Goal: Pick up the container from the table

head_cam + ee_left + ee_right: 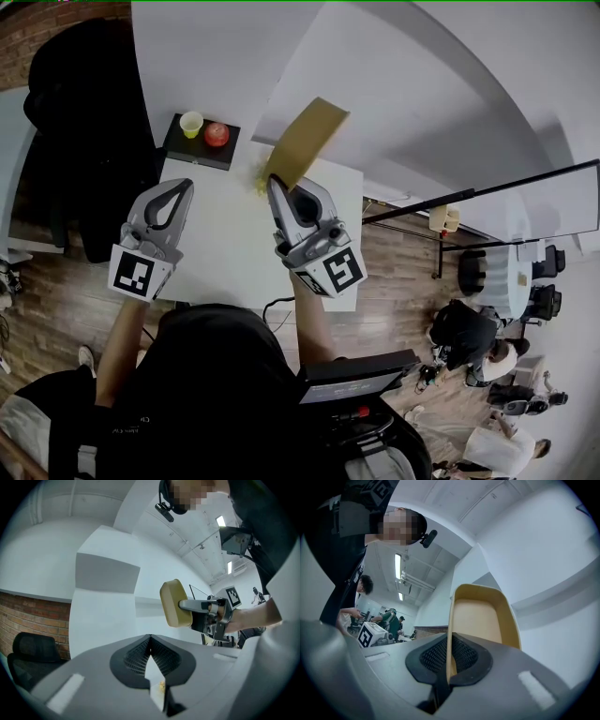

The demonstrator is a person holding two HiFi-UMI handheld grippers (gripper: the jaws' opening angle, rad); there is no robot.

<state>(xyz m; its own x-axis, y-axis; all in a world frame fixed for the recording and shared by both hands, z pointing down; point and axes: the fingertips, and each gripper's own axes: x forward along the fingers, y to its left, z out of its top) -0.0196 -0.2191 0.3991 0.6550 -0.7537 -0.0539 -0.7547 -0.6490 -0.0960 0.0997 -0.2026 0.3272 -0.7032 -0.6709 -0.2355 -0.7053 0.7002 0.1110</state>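
Observation:
The container is a shallow tan tray, lifted and tilted above the white table. My right gripper is shut on its rim; in the right gripper view the tray wall runs edge-on between the pads of my right gripper. The left gripper view shows the tray held up by the right gripper. My left gripper hovers beside it over the table, jaws shut. A thin white sliver shows between the shut jaws of my left gripper; what it is stays unclear.
A black box at the table's far end carries a yellow cup and a red round object. Small yellow bits lie under the tray. A dark chair stands left. People sit at the right.

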